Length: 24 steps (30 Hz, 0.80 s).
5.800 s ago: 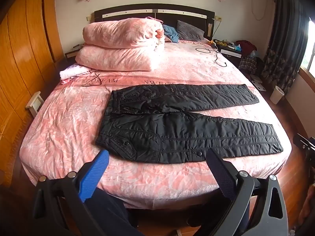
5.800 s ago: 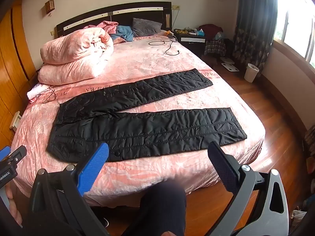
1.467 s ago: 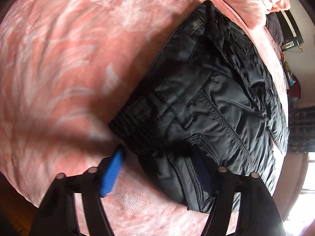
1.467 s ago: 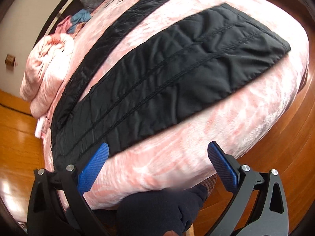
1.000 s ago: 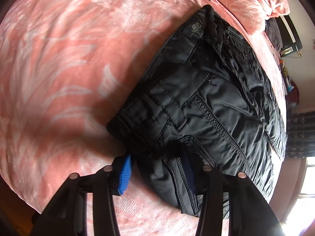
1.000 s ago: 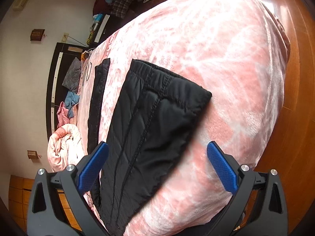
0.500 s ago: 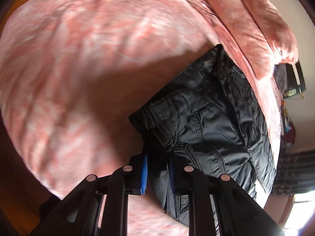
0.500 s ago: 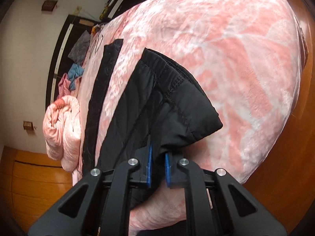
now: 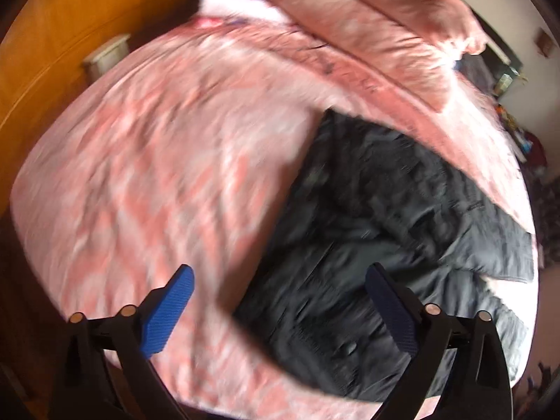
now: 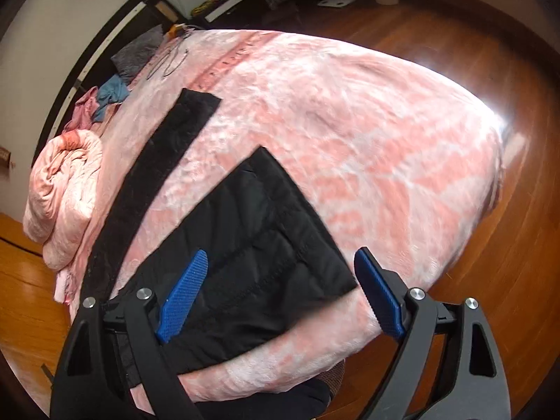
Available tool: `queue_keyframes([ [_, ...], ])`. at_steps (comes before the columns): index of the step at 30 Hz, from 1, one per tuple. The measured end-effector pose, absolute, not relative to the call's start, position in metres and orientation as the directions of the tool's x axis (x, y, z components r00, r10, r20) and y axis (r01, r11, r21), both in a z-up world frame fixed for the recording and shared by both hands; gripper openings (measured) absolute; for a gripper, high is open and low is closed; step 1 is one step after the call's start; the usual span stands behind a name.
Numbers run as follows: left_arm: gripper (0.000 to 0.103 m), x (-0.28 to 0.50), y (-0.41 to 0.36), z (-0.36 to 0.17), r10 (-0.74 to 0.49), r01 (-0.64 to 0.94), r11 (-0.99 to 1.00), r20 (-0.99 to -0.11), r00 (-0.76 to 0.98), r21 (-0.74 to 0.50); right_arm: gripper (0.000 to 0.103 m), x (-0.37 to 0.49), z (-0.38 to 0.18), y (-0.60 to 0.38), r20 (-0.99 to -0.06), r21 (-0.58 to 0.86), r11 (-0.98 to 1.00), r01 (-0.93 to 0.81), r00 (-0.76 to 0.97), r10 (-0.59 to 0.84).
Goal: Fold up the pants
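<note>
Black pants (image 10: 245,245) lie flat on the pink bed (image 10: 385,140), legs apart; left gripper (image 9: 280,311) and right gripper (image 10: 280,294) hover wide, empty, evidently positioned for a grasp.

The pants (image 9: 392,231) are black, quilted and slightly shiny — they lie on the pink bed (image 9: 147,161), near its front edge. The waist end sits rumpled and creased. One leg (image 10: 252,245) lies flat with its cuff squared off; the other leg (image 10: 157,182) stretches away beside it, apart.
</note>
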<state>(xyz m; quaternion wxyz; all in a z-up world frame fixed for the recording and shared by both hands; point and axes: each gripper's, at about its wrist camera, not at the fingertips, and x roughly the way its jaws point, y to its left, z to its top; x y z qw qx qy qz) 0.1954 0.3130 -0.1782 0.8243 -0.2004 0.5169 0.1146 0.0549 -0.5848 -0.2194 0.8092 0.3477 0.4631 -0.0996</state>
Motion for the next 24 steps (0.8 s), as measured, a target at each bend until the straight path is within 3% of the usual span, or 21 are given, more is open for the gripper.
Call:
queue_keyframes([
  [6,0.099,0.328,0.33,-0.19,-0.249,-0.273,0.888,-0.886,0.391,-0.37,0.093,0.175,-0.208,-0.547,-0.767,0.581,0.745,0.329,0.528,0.365],
  [13,0.099,0.427,0.341,-0.26,-0.276,-0.279,0.886,-0.906,0.32,-0.369,0.093,0.3,-0.218,-0.523,-0.762,0.602,0.754,0.263,0.471,0.445],
  [19,0.098,0.451,0.345,-0.3,-0.326,-0.258,0.883,-0.909,0.261,-0.391,0.093,0.39,-0.231,-0.539,-0.765,0.6,0.762,0.242,0.453,0.458],
  [21,0.079,0.454,0.341,-0.298,-0.336,-0.238,0.886,-0.905,0.262,-0.398,0.093,0.419,-0.234,-0.55,-0.778,0.576,0.782,0.238,0.452,0.436],
  [22,0.062,0.455,0.339,-0.297,-0.328,-0.233,0.892,-0.91,0.254,-0.386,0.093,0.434,-0.236,-0.558,-0.788,0.559,0.793,0.242,0.452,0.418],
  [24,0.058,0.456,0.336,-0.297,-0.326,-0.233,0.894,-0.912,0.247,-0.383,0.093,0.463,-0.243,-0.571,-0.806,0.532,0.808,0.252,0.443,0.393],
])
